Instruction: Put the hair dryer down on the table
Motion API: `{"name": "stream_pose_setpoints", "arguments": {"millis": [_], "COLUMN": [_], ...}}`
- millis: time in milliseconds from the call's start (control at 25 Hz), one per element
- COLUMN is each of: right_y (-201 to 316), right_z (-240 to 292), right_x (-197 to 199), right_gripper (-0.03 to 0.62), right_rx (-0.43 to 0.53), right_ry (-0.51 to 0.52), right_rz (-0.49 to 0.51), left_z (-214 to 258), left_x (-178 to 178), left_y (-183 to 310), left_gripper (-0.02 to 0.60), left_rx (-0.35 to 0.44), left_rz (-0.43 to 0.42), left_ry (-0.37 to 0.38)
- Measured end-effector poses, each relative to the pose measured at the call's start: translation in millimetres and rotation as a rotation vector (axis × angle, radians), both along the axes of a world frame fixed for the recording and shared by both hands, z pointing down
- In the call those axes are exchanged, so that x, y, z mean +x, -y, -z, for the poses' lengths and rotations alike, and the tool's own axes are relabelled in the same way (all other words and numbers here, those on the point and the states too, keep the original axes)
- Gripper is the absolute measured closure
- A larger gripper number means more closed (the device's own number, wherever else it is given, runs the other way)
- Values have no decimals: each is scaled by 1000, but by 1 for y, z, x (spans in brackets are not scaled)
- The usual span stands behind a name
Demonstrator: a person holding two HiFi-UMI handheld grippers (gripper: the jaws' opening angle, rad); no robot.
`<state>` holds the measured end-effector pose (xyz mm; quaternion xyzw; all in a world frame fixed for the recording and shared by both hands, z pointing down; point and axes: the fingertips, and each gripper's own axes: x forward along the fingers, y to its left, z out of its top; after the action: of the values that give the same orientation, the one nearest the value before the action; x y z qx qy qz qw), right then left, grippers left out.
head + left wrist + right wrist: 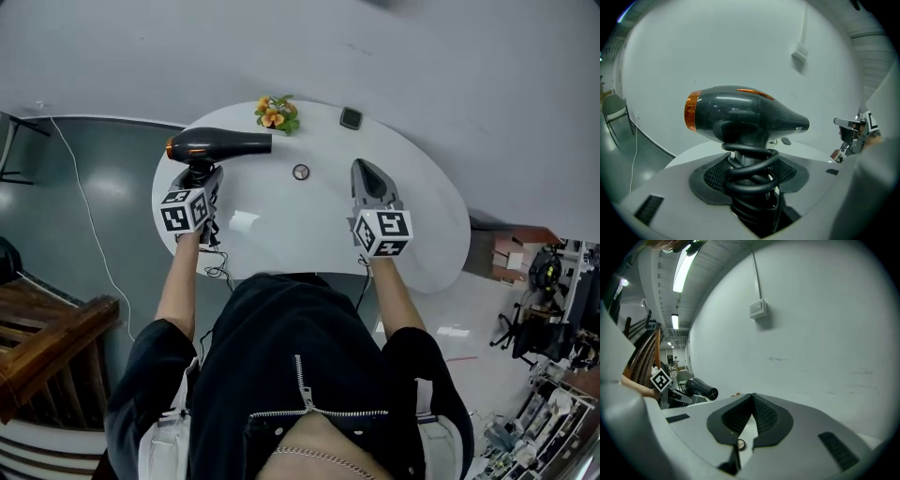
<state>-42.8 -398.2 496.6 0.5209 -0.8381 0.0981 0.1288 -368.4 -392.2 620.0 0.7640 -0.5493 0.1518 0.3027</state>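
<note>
Hair dryer in jaws, L gripper

No text, label or number is legible — anywhere.

The left gripper and right gripper are pale grey wedges. Black ribbed pads line each claw, and a white cube with black square markers sits behind it. The person wears a black zip top.
</note>
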Motion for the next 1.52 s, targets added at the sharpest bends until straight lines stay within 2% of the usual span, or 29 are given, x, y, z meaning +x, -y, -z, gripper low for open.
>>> {"name": "stream_pose_setpoints", "arguments": {"millis": [640,920,1200,1520], "right_y": [-20,-31,-43,-49], "right_z": [-12,-17,-19,-21], "right_x": [23,45,63,69], "right_gripper": [588,588,588,588], "right_rx": [-52,-76,-87,-91], "right_ry": [-9,-4,-6,3], "right_rz": [-88,-146,-184,-195], "left_z": [-101,-130,-142,-144], "left_x": [-37,-42,-35,-32], "left_y": [41,52,64,67], "left_gripper": [324,324,324,324], "left_rx": [-208,-299,-343,-348], "left_rz": [115,114,125,128], "left_ry": [-9,58,90,134]}}
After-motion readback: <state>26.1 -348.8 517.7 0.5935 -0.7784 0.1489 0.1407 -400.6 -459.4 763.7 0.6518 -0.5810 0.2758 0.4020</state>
